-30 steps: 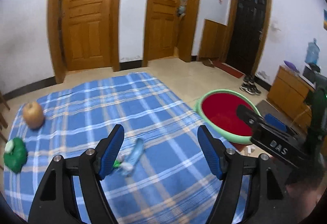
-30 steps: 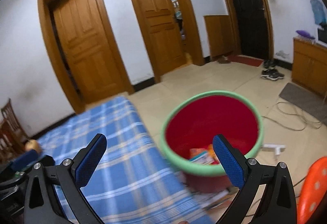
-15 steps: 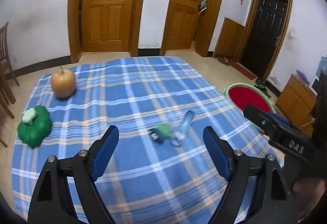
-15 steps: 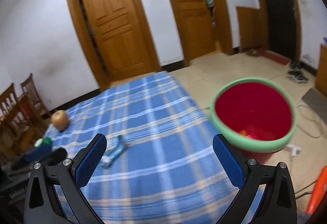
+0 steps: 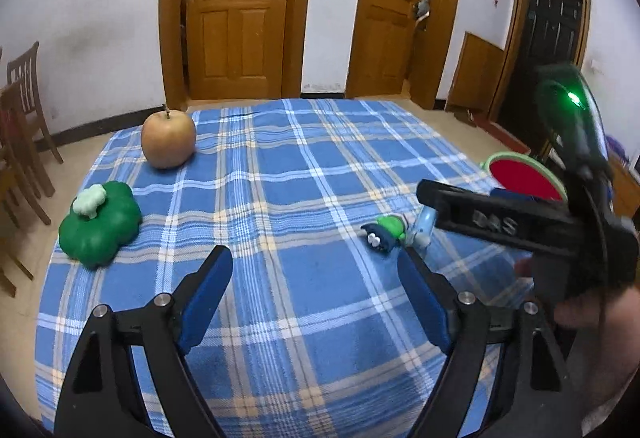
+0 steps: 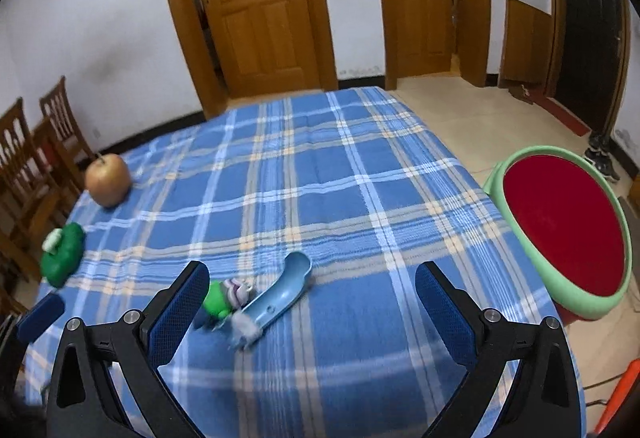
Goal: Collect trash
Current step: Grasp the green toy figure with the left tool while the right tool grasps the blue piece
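Now the right gripper is hanging spread wide and empty above the near edge of the table, which a blue plaid cloth is covering, and the left gripper is likewise hanging released with nothing between its pads. The likely trash is lying close to the near right part of the cloth: a pale blue plastic scoop-like piece with a small green and grey toy-like scrap touching its near end, both sitting just ahead of the right gripper's left finger. The red bin with the green rim is standing on the floor just off the table's right edge, and little of its contents is showing from here. Near the far left corner an apple is resting, and a green lumpy toy is sitting by the left edge; neither looks like rubbish, so they are probably best left alone. The step in hand seems to be reaching for the blue piece. Doing it well probably means shifting the right gripper leftward until the piece is lying between the pads, turning the wrist so the fingers are straddling its narrow width rather than its length, and lowering until the pads are nearly brushing the cloth before squeezing, taking care not to pinch the fabric or nudge the small scrap away.
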The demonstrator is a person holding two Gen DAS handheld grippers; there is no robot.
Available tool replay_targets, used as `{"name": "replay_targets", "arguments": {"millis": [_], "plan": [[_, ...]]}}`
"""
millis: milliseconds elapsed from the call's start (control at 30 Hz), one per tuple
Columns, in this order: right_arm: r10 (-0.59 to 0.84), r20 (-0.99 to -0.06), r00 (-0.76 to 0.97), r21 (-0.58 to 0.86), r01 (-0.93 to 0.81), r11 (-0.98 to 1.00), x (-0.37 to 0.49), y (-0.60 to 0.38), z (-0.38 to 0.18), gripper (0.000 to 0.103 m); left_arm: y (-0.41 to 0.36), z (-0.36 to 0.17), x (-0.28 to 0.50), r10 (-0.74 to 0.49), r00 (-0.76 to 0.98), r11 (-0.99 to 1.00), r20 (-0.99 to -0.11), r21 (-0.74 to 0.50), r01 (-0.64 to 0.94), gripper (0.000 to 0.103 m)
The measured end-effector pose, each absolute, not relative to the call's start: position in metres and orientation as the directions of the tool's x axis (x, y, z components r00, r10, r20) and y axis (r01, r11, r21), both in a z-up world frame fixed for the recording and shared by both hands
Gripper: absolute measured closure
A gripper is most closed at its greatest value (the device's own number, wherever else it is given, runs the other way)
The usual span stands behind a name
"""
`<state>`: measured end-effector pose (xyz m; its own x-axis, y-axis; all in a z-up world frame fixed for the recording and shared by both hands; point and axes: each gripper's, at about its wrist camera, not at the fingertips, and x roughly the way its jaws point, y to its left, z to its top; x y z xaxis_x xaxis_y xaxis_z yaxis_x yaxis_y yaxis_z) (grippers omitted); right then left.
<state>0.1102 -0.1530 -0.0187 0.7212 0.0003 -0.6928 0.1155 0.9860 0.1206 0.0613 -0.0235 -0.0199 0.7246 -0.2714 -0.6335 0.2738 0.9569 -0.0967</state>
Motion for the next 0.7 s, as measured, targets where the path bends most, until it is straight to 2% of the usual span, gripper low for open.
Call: {"name": "replay_targets", "arguments": {"millis": [67,100,133,200,233,333,500,700], "plan": [[-0.002,-0.726,0.688,0.123,0.133,0.983,0.118,-0.154,-0.025,0.024,-0.030,-0.021,0.061,-0.268,0.724,0.954,-0.635,-0.070,0.291,0.017],[0.008,-0.738,0.674,0.138,0.139,0.981,0.121,-0.156,-0.029,0.041,-0.032,-0.022,0.061,-0.276,0.720,0.950,-0.637,-0.067,0.305,0.015],[0.015,-0.746,0.666,0.148,0.144,0.978,0.123,-0.156,-0.032,0.053,-0.033,-0.022,0.061,-0.284,0.716,0.946,-0.638,-0.067,0.316,0.015],[0.033,-0.758,0.652,0.163,0.141,0.976,0.125,-0.157,-0.041,0.070,-0.034,-0.023,0.062,-0.299,0.706,0.941,-0.643,-0.074,0.331,0.014],[0.028,-0.755,0.655,0.159,0.142,0.977,0.124,-0.157,-0.041,0.092,-0.034,-0.023,0.063,-0.311,0.697,0.937,-0.646,-0.084,0.340,0.014],[0.071,-0.752,0.655,0.217,0.143,0.966,0.123,-0.167,-0.044,0.098,-0.034,-0.023,0.069,-0.356,0.677,0.923,-0.645,-0.127,0.364,0.014],[0.102,-0.745,0.659,0.261,0.148,0.954,0.126,-0.175,-0.045,0.099,-0.042,-0.016,0.093,-0.451,0.616,0.882,-0.646,-0.215,0.420,0.014],[0.085,-0.748,0.659,0.245,0.154,0.957,0.129,-0.172,-0.043,0.101,-0.065,-0.012,0.110,-0.504,0.563,0.830,-0.655,-0.187,0.525,0.020]]}}
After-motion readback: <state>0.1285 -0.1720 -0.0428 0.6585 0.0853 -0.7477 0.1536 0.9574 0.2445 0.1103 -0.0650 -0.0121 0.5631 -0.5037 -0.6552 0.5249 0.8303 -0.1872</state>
